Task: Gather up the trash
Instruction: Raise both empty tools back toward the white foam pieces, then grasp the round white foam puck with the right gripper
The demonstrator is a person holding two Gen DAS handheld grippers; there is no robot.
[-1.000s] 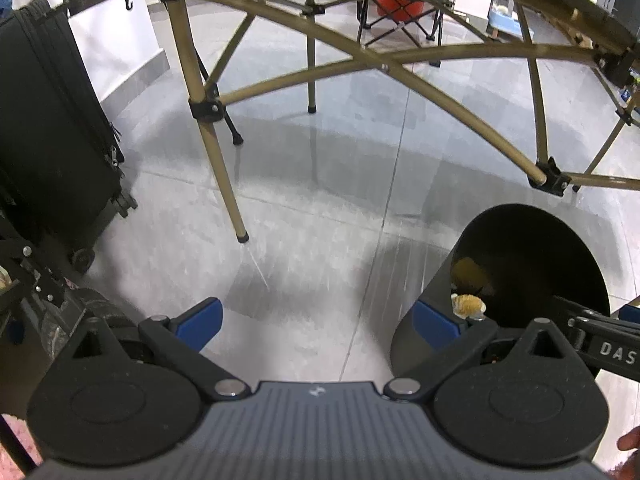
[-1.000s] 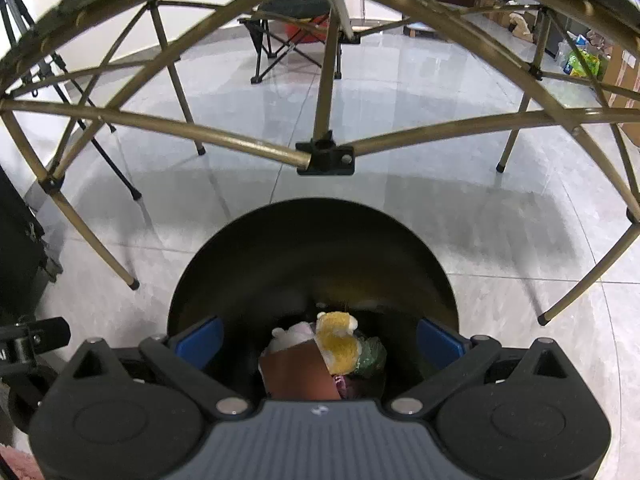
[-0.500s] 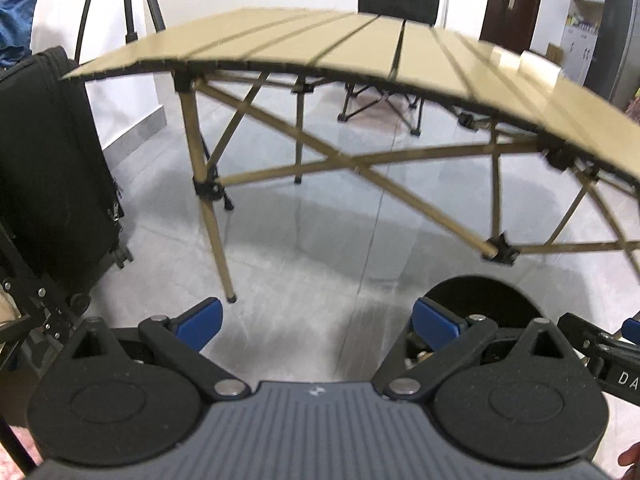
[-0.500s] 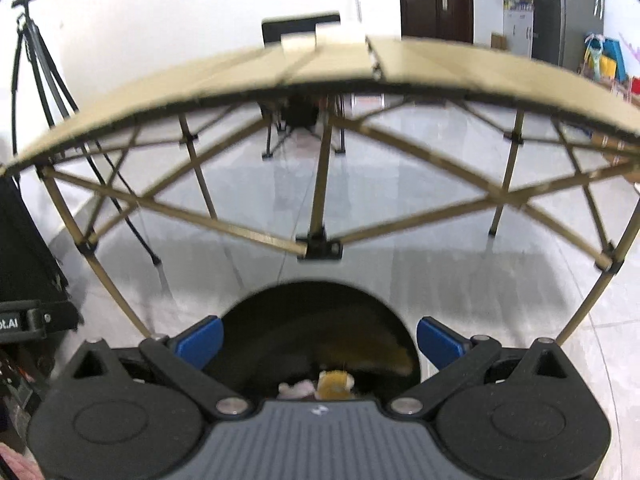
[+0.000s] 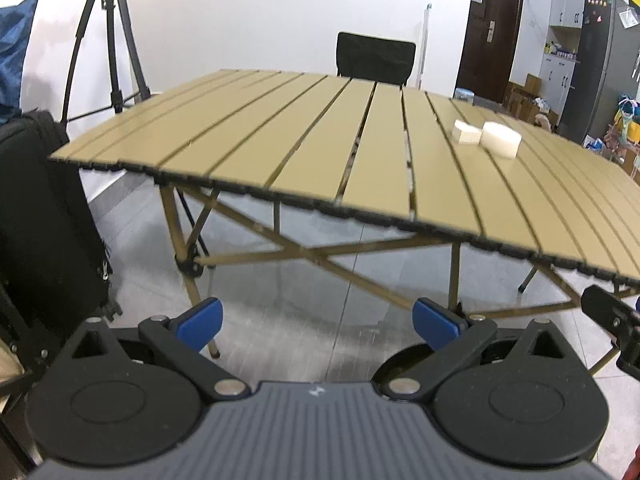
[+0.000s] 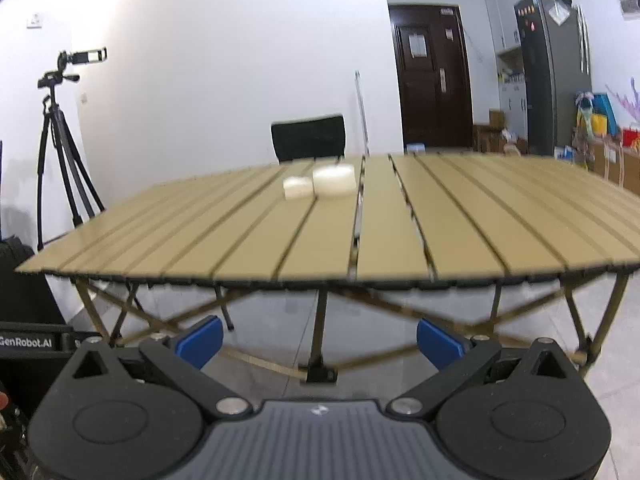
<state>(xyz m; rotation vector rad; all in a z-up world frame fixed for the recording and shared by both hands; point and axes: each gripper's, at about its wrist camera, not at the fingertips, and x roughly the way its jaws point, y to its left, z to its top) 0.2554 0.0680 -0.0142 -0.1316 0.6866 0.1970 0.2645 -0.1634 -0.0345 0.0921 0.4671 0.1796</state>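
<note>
Beyond tan slatted folding tabletop's [image 6: 400, 232] black-capped near edge, two white foam blocks [image 6: 320, 184] touching, far back; left gripper [image 5: 316, 320] and right gripper [image 6: 320, 340] both spread, empty, over grey tiled floor [image 5: 280, 300].

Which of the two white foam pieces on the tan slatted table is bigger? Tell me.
The round white foam disc, right of the smaller white foam block it touches; it's wider and taller.

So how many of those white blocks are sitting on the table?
2. A smaller block and a bigger round one, touching side by side toward the far middle of the slatted table. Nothing else shows on top.
</note>
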